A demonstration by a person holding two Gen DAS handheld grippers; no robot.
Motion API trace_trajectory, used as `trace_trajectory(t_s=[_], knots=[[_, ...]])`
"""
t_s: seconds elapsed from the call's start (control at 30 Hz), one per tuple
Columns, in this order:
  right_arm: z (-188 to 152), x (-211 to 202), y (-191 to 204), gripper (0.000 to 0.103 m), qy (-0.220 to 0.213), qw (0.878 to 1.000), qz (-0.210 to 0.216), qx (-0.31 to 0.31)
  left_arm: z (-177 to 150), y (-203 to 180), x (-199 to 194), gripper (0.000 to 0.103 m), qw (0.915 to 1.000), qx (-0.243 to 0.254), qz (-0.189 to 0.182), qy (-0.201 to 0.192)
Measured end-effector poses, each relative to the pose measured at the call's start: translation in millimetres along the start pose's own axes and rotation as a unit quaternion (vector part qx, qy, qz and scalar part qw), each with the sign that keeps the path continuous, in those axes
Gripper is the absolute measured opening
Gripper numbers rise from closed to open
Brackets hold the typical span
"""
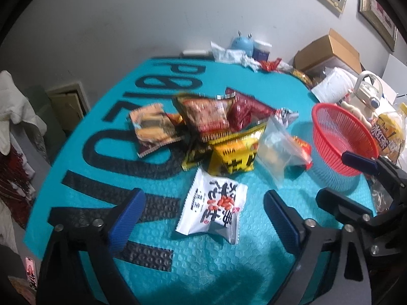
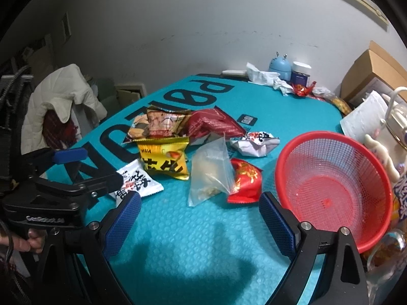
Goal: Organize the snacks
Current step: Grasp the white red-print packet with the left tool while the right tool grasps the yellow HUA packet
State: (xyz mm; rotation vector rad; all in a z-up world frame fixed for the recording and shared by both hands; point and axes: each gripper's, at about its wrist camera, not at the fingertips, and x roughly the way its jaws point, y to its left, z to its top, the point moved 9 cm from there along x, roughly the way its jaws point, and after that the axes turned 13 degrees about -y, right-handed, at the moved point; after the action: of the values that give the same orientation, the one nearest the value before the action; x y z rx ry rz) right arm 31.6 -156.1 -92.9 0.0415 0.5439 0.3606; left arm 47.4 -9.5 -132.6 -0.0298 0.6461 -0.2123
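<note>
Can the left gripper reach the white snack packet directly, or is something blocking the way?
Probably yes. The left gripper is open, with the white snack packet lying flat between its fingers' line of approach. Nothing lies on the packet; the yellow bag sits just beyond it.

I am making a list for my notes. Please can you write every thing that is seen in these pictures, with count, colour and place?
mat: 1, teal with black letters, covers the table
basket: 1, red, empty, right side of the mat
white packet: 1, white with black print, nearest the left gripper
yellow packet: 1, yellow, middle of the pile
clear bag: 1, clear, right of the yellow packet
red packet: 1, red, beside the basket
crumpled packet: 1, white, behind the red packet
dark red packet: 1, back of the pile
box: 1, brown, far right
left gripper: 1, open
right gripper: 1, open
</note>
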Motion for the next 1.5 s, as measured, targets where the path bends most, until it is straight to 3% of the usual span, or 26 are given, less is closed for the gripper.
trace_trajectory(t_s=[0.23, 0.3, 0.37, 0.53, 0.83, 1.23, 1.5], knots=[[-7, 5, 2, 0.095, 0.013, 1.0, 0.008, 0.0, -20, -2, 22, 0.074, 0.9989, 0.002, -0.019, 0.042], [-7, 7, 3, 0.095, 0.015, 1.0, 0.009, -0.002, -24, -5, 26, 0.065, 0.9985, 0.009, -0.026, 0.047], [-6, 8, 4, 0.095, 0.016, 1.0, 0.009, -0.004, -27, -6, 29, 0.044, 0.9981, 0.01, -0.033, 0.05], [-3, 12, 5, 0.094, 0.02, 1.0, 0.007, -0.007, -26, -5, 29, 0.032, 0.9976, 0.005, -0.051, 0.046], [5, 21, 19, 0.09, 0.022, 0.999, 0.023, -0.007, -10, 10, 7, 0.031, 0.9978, -0.005, -0.064, 0.018], [12, 53, 58, 0.079, 0.028, 0.997, 0.06, -0.031, 4, 50, -8, 0.031, 0.9988, -0.03, -0.039, -0.005], [14, 79, 63, 0.077, 0.034, 0.998, 0.042, -0.032, 7, 65, -1, 0.031, 0.999, -0.03, -0.035, -0.001]])
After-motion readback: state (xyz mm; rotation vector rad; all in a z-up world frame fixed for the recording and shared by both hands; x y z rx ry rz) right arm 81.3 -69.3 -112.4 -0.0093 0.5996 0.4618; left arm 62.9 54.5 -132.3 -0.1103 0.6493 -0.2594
